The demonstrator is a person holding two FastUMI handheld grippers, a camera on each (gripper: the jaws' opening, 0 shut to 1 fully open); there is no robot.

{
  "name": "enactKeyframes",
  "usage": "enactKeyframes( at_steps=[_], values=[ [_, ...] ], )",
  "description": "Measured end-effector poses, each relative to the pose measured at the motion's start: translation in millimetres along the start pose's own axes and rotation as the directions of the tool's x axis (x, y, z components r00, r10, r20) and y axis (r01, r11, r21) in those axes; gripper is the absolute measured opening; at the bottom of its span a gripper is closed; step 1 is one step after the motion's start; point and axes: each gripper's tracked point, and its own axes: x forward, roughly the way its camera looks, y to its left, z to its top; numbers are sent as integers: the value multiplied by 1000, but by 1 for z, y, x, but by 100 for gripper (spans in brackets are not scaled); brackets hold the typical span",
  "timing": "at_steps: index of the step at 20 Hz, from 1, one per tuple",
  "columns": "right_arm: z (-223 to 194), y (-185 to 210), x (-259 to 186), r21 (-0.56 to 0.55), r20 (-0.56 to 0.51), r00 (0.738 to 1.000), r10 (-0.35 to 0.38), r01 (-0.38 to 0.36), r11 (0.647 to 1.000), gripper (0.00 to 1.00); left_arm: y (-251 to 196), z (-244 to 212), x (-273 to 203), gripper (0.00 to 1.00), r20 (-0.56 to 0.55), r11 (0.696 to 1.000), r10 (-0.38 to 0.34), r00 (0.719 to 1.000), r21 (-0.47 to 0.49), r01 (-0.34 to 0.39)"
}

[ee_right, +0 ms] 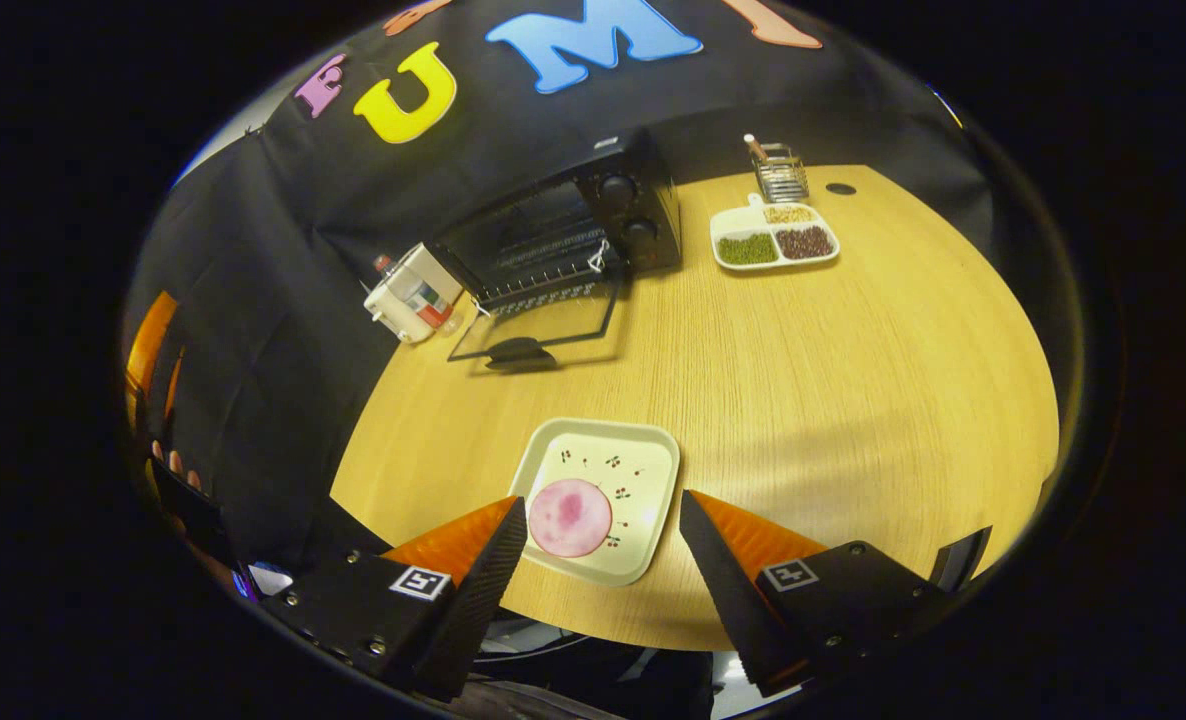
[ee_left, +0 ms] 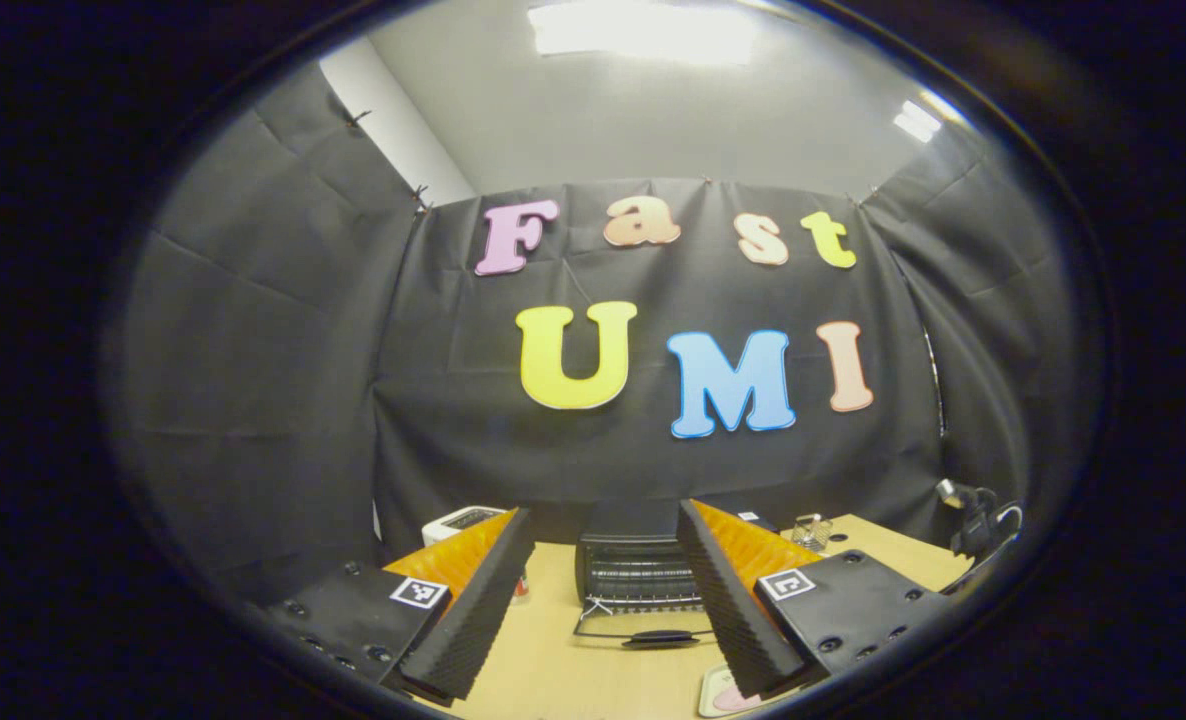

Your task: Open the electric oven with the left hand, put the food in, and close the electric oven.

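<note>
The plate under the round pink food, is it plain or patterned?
Patterned: the square cream plate has small cherry-like sprigs, clearest in the right gripper view.
</note>
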Motion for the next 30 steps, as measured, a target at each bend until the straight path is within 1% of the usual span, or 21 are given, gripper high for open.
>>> enactKeyframes(
  at_steps=[2, 3, 4, 6, 7, 9, 10, 11, 13, 14, 15, 16, 17, 18, 19, 20, 23, 24, 25, 26, 30],
  values=[
    [-7, -6, 17, 35, -48, 999, -7, 9, 999, 97, 0, 5, -2, 100, 11, 1000, -3, 1000, 11, 3],
    [-9, -8, 25, 50, -62, 998, -7, 10, 999, 89, 3, 6, -3, 100, 12, 1000, 1, 1000, 14, -1],
    [-10, -12, 31, 61, -79, 997, -9, 14, 998, 97, 5, 4, -4, 100, 10, 1000, 6, 1000, 14, -6],
    [-15, -15, 43, 79, -105, 994, -11, 19, 997, 96, 11, 3, -6, 97, 4, 1000, 16, 1000, 13, -16],
    [-16, -19, 50, 88, -117, 993, -19, 30, 996, 88, 15, 1, -8, 100, -1, 1000, 23, 1000, 16, -23],
    [-21, -22, 57, 118, -152, 988, -22, 41, 992, 72, 23, -3, -6, 100, -12, 999, 40, 999, 17, -40],
    [-23, -24, 61, 130, -168, 985, -26, 48, 990, 82, 27, -5, -7, 100, -16, 999, 49, 999, 14, -49],
    [-24, -25, 69, 135, -172, 985, -32, 56, 989, 72, 30, -6, -8, 100, -18, 998, 56, 998, 10, -56],
    [-25, -32, 69, 136, -187, 980, -63, 89, 987, 63, 36, -10, -8, 100, -26, 998, 69, 997, 7, -69],
    [-24, -33, 70, 143, -189, 980, -65, 93, 985, 40, 39, -12, -9, 100, -27, 997, 74, 997, 7, -74],
    [-26, -32, 70, 144, -200, 978, -66, 96, 985, 35, 41, -11, -8, 100, -28, 997, 79, 997, 5, -78],
    [-25, -31, 71, 138, -204, 976, -70, 100, 985, 35, 43, -13, -6, 100, -28, 997, 81, 996, 2, -81],
    [-31, -44, 76, 104, -217, 970, -113, 138, 985, 35, 45, -13, -4, 100, -27, 996, 85, 996, -1, -85],
    [-21, -43, 68, 117, -187, 973, -138, 161, 980, 20, 47, -13, -3, 100, -25, 996, 87, 996, -4, -87],
    [-28, -43, 81, 115, -210, 970, -121, 147, 982, 5, 48, -12, -3, 100, -23, 996, 89, 996, -4, -89],
    [-20, -44, 75, 120, -205, 971, -121, 147, 982, 4, 49, -12, -2, 100, -20, 996, 92, 996, -5, -92],
    [-25, -38, 77, 155, -207, 974, -91, 124, 980, 0, 52, -12, 1, 100, -19, 995, 94, 995, -16, -95],
    [-24, -32, 73, 180, -209, 976, -62, 101, 978, 0, 53, -12, 2, 100, -18, 995, 95, 995, -21, -95],
    [-23, -26, 73, 207, -203, 979, -33, 76, 975, 0, 53, -12, 4, 90, -16, 995, 93, 996, -25, -93],
    [-21, -19, 71, 225, -196, 981, -16, 60, 972, 0, 54, -13, 5, 97, -13, 995, 94, 995, -27, -95],
    [-12, 5, 69, 265, -176, 984, 36, 12, 964, 0, 58, -14, 12, 99, -5, 995, 93, 996, -36, -93]
  ],
)
